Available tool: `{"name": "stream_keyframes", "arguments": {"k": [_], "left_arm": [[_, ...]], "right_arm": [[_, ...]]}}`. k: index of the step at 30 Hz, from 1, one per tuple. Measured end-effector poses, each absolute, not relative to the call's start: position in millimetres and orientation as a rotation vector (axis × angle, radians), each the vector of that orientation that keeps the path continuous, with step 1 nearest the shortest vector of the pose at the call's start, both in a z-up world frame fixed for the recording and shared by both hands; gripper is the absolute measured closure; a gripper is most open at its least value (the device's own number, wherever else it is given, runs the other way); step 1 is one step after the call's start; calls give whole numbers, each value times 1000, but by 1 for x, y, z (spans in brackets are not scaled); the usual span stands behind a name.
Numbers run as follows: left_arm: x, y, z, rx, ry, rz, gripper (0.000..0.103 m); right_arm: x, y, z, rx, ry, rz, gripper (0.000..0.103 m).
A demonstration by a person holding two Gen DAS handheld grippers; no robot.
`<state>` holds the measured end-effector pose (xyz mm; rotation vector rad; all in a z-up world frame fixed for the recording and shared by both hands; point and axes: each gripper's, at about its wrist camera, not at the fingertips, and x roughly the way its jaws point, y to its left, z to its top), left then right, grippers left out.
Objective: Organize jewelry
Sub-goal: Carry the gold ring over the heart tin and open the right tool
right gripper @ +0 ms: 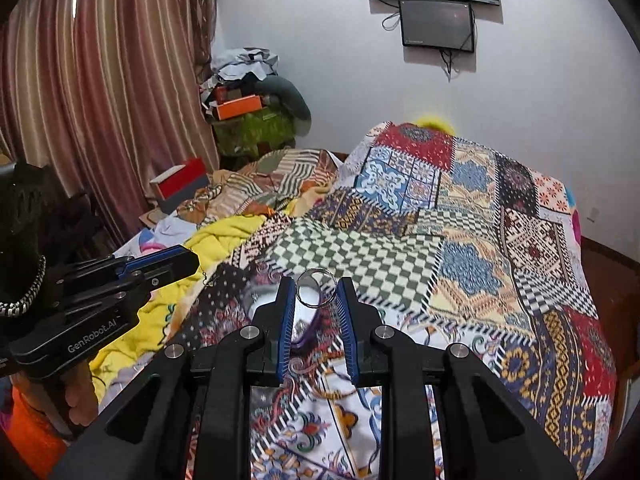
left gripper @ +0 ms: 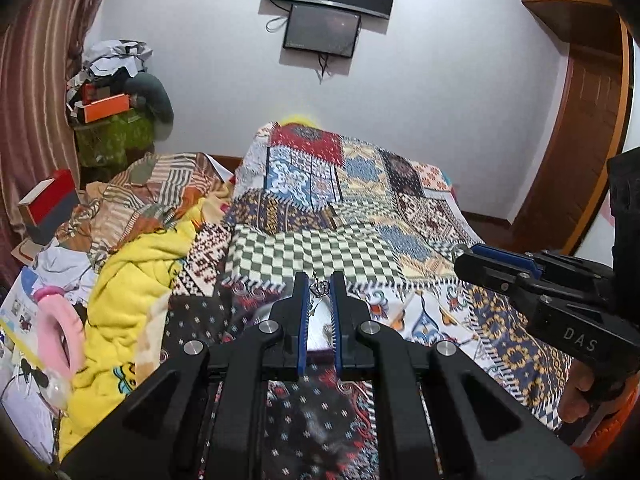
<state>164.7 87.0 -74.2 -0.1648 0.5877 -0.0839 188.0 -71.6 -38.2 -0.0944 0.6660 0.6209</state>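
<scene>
Between the blue pads of the left gripper (left gripper: 319, 287), in the left wrist view, we see a small silver crown-shaped pendant (left gripper: 319, 289) pinched at the fingertips, with a thin chain (left gripper: 314, 307) trailing down from it toward something pale below. It hangs above the patchwork bedspread (left gripper: 360, 208), in front of the green-and-white checked patch. Off to the right we see the right gripper (left gripper: 460, 258) from the side, with a hand (left gripper: 576, 396) under its handle.

Through the right wrist camera, we see the right gripper (right gripper: 316, 292) clamped on a plain silver ring (right gripper: 315, 287), a wide shiny band held upright at the fingertips, its opening facing us. Below it lies a pale dish (right gripper: 276, 304) with something purple beside it. At left, the left gripper (right gripper: 192, 262) shows its chain (right gripper: 205, 276) dangling.
</scene>
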Motion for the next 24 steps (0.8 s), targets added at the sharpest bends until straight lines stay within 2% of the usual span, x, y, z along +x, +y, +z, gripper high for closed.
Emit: {"name": "stream_keyframes", "arguments": {"k": [9,24], "left_arm": [[192,100,-81,-172,592,-81,94],[234,116,-139,-191,746,-94,95]], "right_arm": [[205,-47,-48,-110,678,666,84],[237,-8,-101,-180,818,723,84]]}}
